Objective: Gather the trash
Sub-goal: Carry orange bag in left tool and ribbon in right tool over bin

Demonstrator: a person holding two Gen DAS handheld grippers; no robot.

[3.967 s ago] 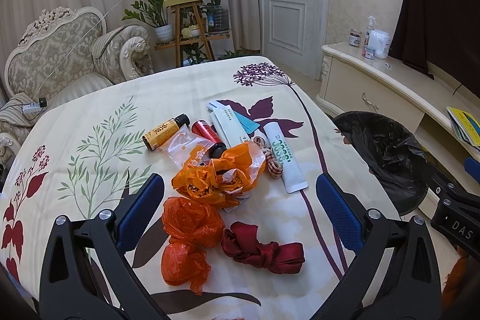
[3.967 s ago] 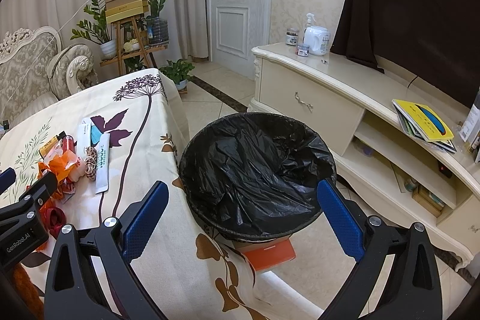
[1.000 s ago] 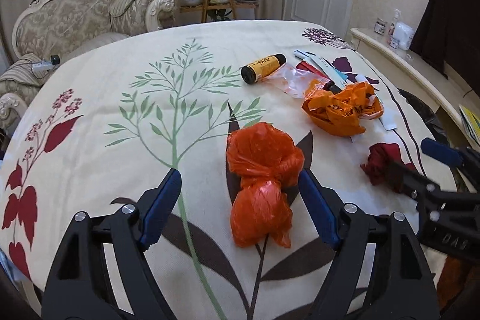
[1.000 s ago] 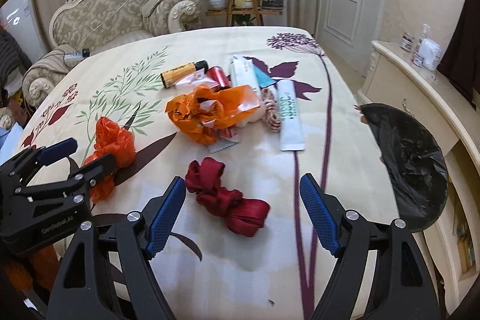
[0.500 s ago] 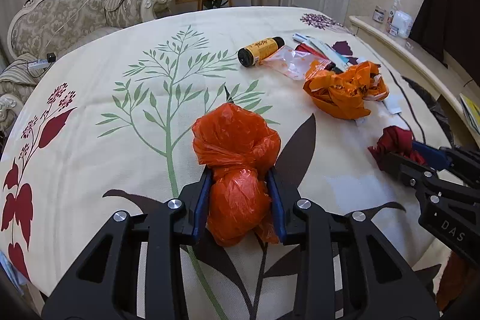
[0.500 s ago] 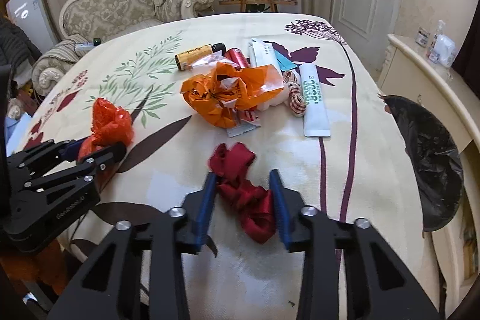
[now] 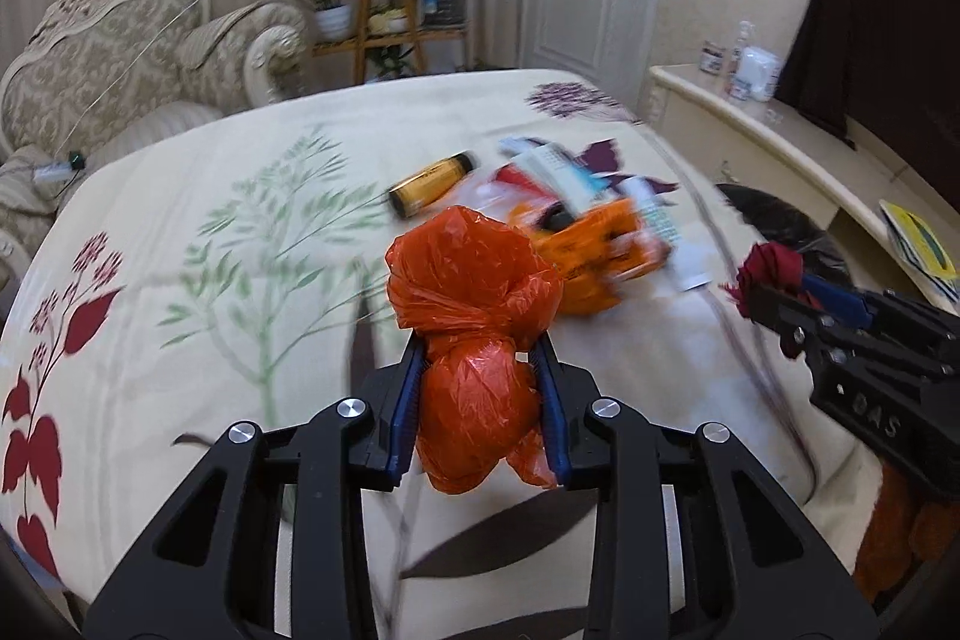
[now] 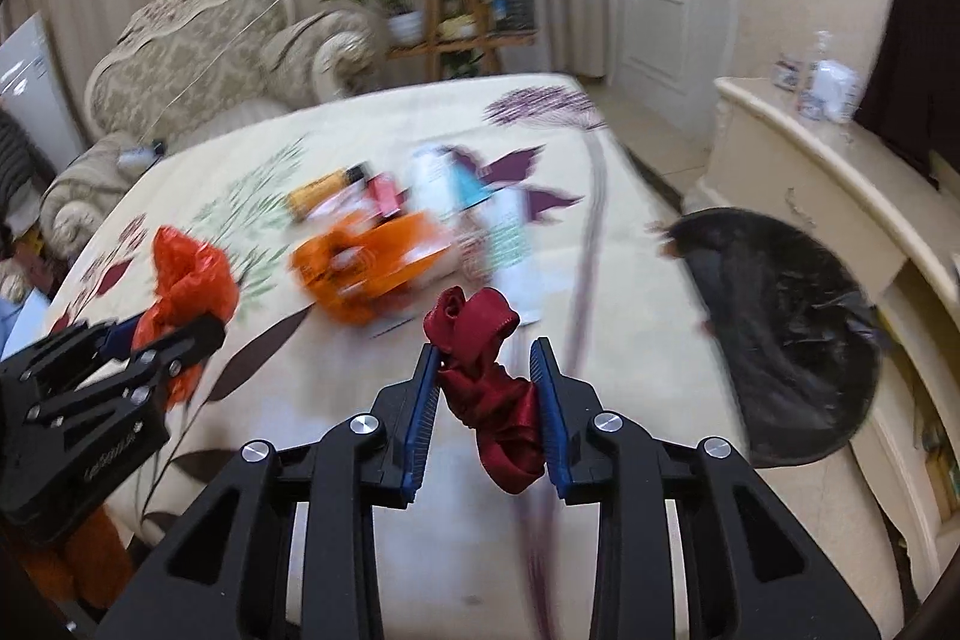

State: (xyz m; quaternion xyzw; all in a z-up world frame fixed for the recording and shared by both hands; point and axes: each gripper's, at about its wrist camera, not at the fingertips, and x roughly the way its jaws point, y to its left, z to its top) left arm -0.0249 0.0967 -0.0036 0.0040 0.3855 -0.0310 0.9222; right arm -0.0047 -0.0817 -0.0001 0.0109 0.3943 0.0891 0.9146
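beyond red ribbon (image 8: 489,376), only right wrist shows whole bin (image 8: 780,340).

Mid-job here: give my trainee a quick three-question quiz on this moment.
1. True or false: the left gripper is shut on the orange bag.
2. What does the right gripper hold?
A. yellow bottle
B. red ribbon
C. white tube
3. Fill in: the black-lined bin stands ___ the table, on the cabinet side.

Key: 1 true; 2 B; 3 beside.
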